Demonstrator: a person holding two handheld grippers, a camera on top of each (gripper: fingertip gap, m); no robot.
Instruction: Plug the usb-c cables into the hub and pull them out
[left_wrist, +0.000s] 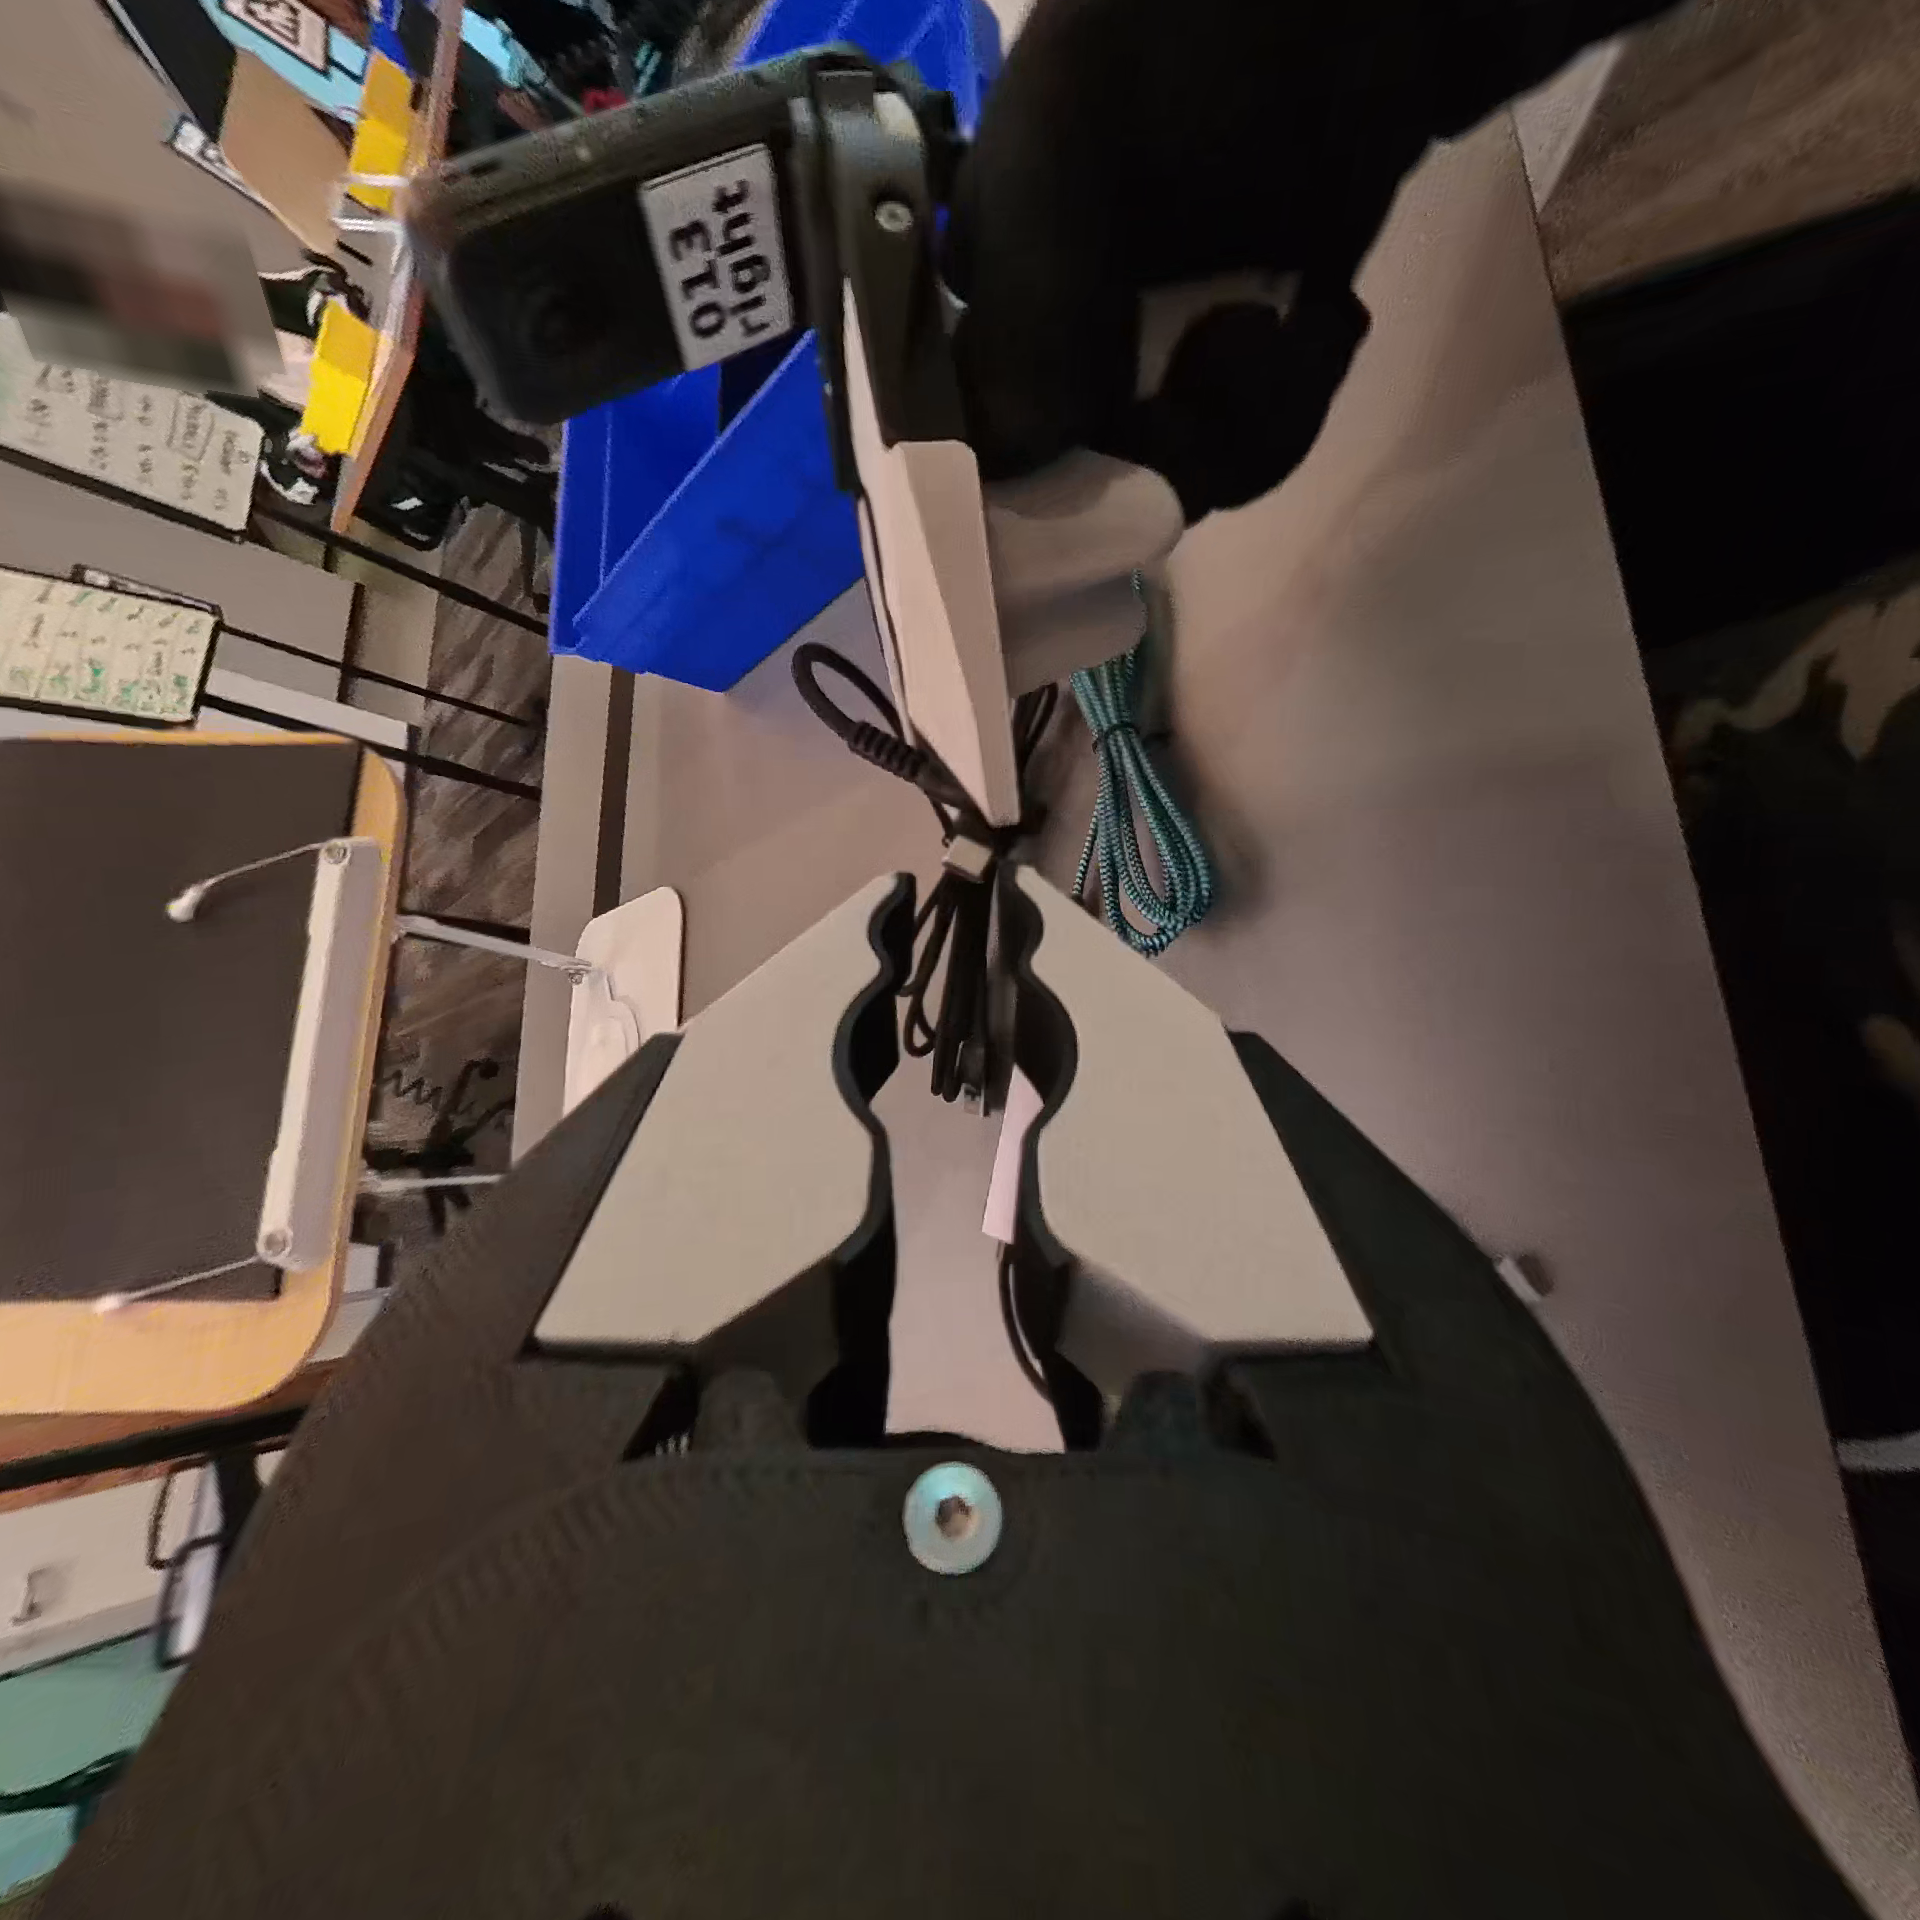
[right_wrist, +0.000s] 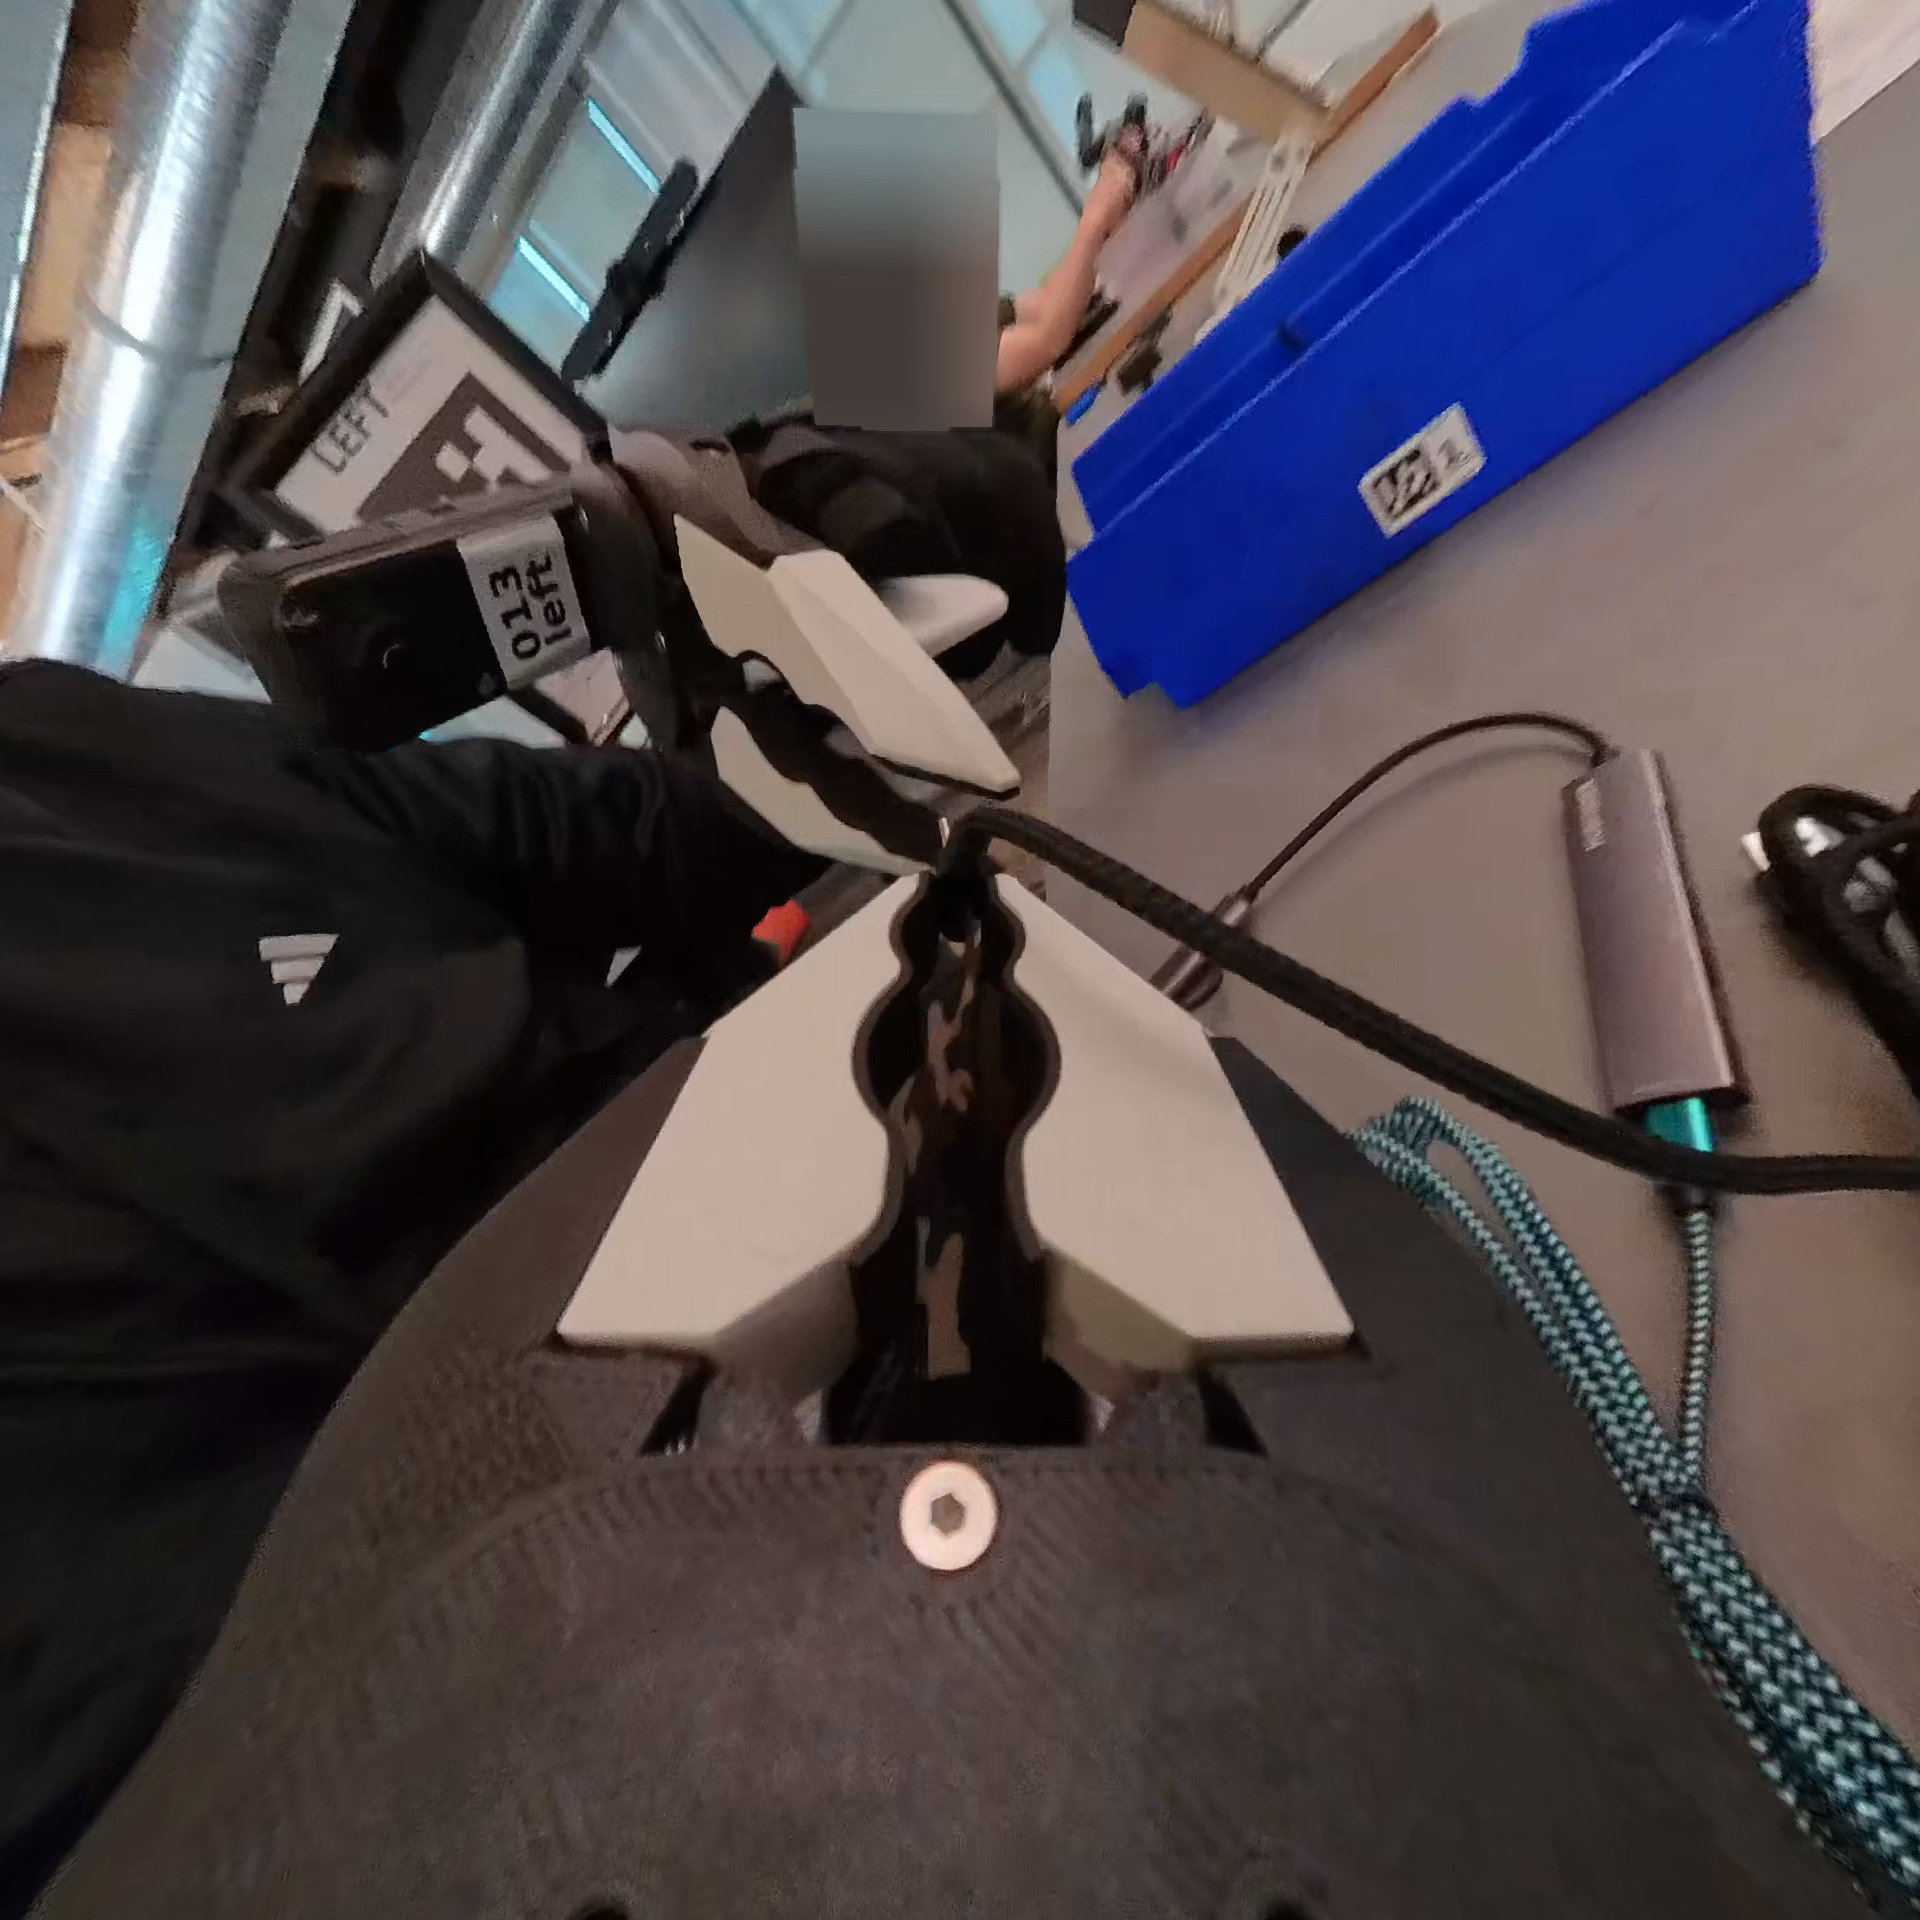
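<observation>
Room: a busy workshop; silver ducting (right_wrist: 145, 239) runs overhead in the right wrist view, and other desks crowded with yellow bins (left_wrist: 348, 379) show in the left wrist view.
Table: a plain grey top (right_wrist: 1558, 644) carries everything for the job.
Bin: a big blue plastic bin (right_wrist: 1475, 343) stands on the table beyond the hub, well apart from both tools.
Person: black gloved hands (right_wrist: 582, 831) hold the 2 tools; a black sleeve fills the left of the right wrist view.
Left gripper: the left gripper (left_wrist: 961, 883) has its jaws only narrowly parted at the tips, and they seem to pinch the black cable; from the right wrist view its fingers (right_wrist: 883, 675) close on that same cable's end.
Right gripper: the right gripper (right_wrist: 956, 883) is nearly closed too, its tips meeting the left tool's tips at the cable; whether it truly grips I cannot tell.
Black cable: a braided black cable (right_wrist: 1299, 997) runs taut from the pinch point across the table and passes over the hub's near end.
Hub: a slim dark grey hub (right_wrist: 1652, 935) lies flat on the table, right of the right gripper and apart from it, its own thin lead curving away behind.
Teal cable: a teal braided cable (right_wrist: 1621, 1382) is plugged into the hub's near end by a teal connector (right_wrist: 1683, 1127); its coil lies beside the right tool.
Spare cables: a black bundle (right_wrist: 1849, 914) lies just beyond the hub.
</observation>
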